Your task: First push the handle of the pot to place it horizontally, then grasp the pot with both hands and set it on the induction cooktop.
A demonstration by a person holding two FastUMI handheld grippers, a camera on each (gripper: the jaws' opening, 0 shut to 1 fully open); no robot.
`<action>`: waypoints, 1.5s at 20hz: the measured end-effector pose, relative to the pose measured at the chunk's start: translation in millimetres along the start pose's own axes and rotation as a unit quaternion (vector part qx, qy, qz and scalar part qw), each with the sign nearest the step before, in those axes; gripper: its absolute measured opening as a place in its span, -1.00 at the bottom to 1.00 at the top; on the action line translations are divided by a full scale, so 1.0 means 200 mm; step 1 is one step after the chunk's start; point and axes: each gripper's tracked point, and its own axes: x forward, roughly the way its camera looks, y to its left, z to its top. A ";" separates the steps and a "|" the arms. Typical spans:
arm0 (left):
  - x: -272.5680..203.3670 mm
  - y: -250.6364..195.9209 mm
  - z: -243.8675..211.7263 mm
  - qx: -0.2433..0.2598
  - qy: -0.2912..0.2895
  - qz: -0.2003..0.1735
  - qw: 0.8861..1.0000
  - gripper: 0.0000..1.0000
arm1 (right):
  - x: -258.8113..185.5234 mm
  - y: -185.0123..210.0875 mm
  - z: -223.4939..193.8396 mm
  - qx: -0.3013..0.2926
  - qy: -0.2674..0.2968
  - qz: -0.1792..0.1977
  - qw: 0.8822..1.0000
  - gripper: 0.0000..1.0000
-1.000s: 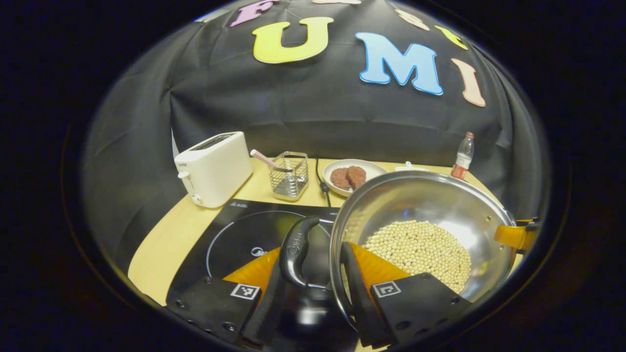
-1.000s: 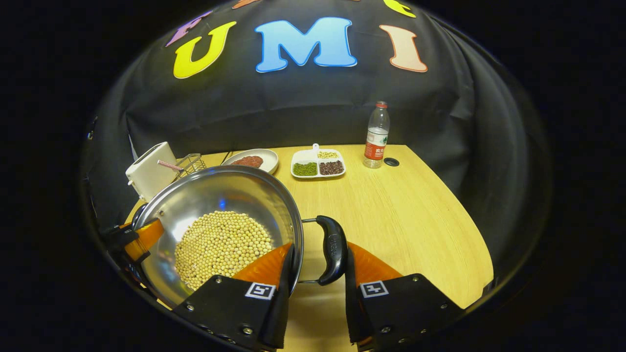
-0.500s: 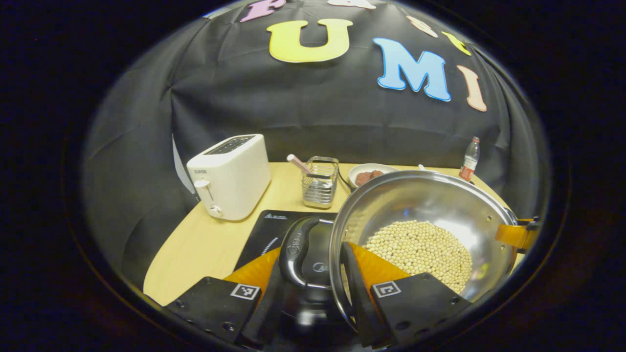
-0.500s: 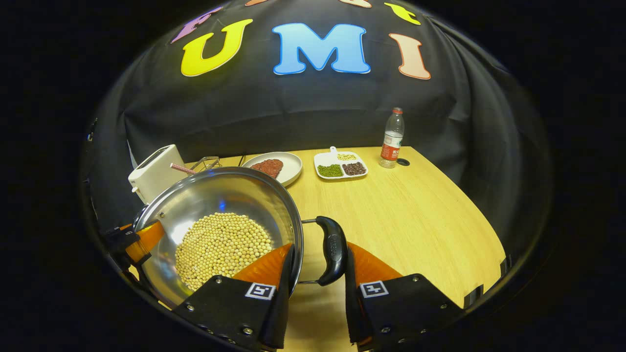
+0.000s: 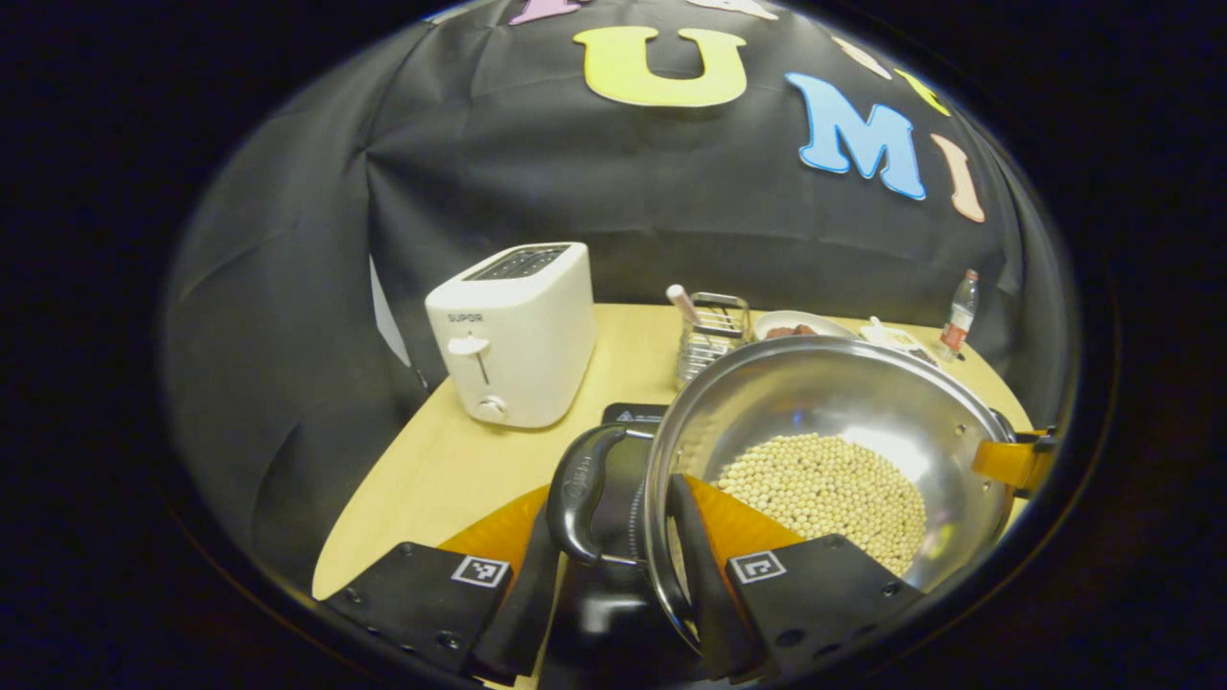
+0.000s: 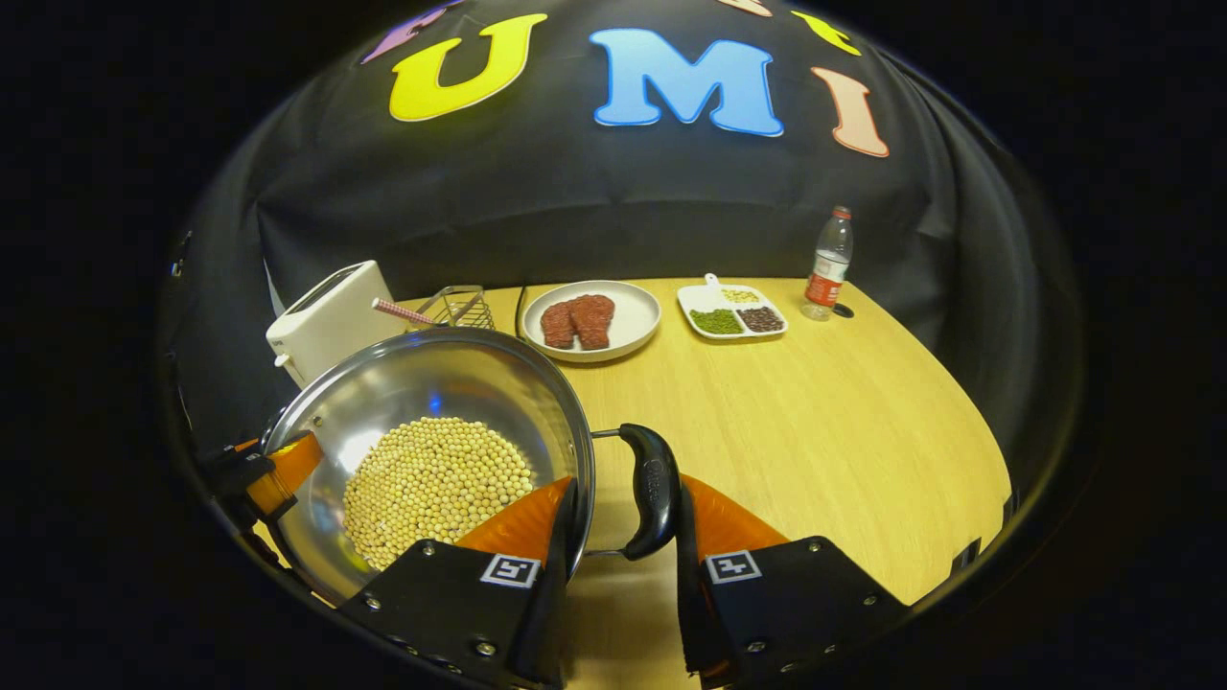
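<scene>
On the wooden table, seen widest in the right gripper view, a steel pot is held between the two grippers, its bowl part filled with pale beans. The pot's rim and black side handle are clamped by the right gripper, one finger inside the rim and the other against the handle's outer side. In the left gripper view the same pot is seen from the opposite side, and its other black handle and rim are gripped likewise by the left gripper, narrowed onto them. Only a dark corner of the induction cooktop can be made out, in the left gripper view, just behind that handle and beneath the pot's near edge; whether the pot rests on it cannot be told. A white toaster is seen large and near in the left gripper view, beside a wire basket. The right gripper view offers a plate bearing two brown patties, a divided dish of beans, and a small bottle at the table's far edge.
</scene>
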 end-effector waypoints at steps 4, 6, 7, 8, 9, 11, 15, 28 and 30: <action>0.04 0.10 0.00 -0.002 0.006 0.007 1.000 0.38 | 0.05 0.10 0.00 -0.005 0.005 0.008 1.000 -0.04; 0.04 0.12 0.01 0.001 0.005 0.008 1.000 0.38 | 0.06 0.11 0.00 -0.004 0.005 0.009 1.000 -0.03; 0.05 0.12 0.01 -0.001 0.003 0.008 1.000 0.38 | 0.06 0.11 0.01 -0.001 0.003 0.010 1.000 -0.04; 0.05 0.13 0.01 -0.003 0.002 0.008 1.000 0.39 | 0.07 0.12 0.01 0.000 0.003 0.011 1.000 -0.03; 0.05 0.13 0.01 -0.004 0.002 0.009 1.000 0.38 | 0.06 0.12 0.01 -0.001 0.002 0.011 1.000 -0.04; 0.05 0.14 0.02 -0.008 -0.004 0.010 1.000 0.42 | 0.08 0.12 0.01 -0.003 -0.003 0.016 1.000 0.03; -0.02 0.16 0.09 0.015 -0.044 0.033 0.998 0.77 | 0.03 0.10 0.06 -0.030 -0.039 0.033 0.998 0.39; -0.92 -0.61 0.53 0.013 -0.221 0.022 0.975 1.00 | -0.78 -0.70 0.48 -0.063 -0.272 0.042 0.959 0.94; -1.09 -0.82 0.56 0.003 -0.240 0.014 0.971 0.96 | -0.91 -0.87 0.44 -0.065 -0.284 0.044 0.956 0.94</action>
